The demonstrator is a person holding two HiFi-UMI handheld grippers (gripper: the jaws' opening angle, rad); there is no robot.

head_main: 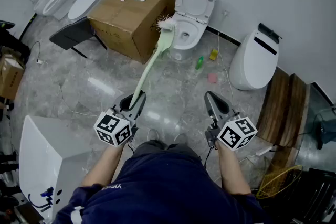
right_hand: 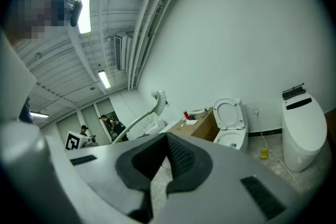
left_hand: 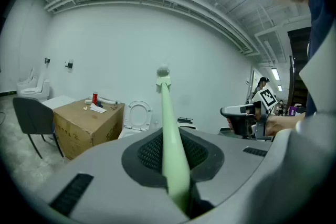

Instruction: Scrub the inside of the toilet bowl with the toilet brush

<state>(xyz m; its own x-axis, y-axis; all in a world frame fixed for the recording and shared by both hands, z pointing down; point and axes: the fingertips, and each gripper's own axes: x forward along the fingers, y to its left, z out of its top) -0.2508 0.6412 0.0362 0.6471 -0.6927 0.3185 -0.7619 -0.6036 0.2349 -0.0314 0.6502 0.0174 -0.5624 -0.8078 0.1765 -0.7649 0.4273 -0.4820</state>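
Gripping brush point(head_main: 155, 57) at handle end, left gripper point(head_main: 137, 100) clamped on it | right gripper point(head_main: 210, 98) closed, empty | brush likely light, long, bendy: you need a firm hold at bowl point(head_main: 190, 29).

On the pale-green plastic toilet brush point(head_main: 152, 63), the lower end is hidden inside the left hand-held gripper point(head_main: 135, 98); its bristles mask part of the white toilet point(head_main: 188, 34) rim.

A cardboard box point(head_main: 128, 21) stands beside a dark chair point(head_main: 73, 34).
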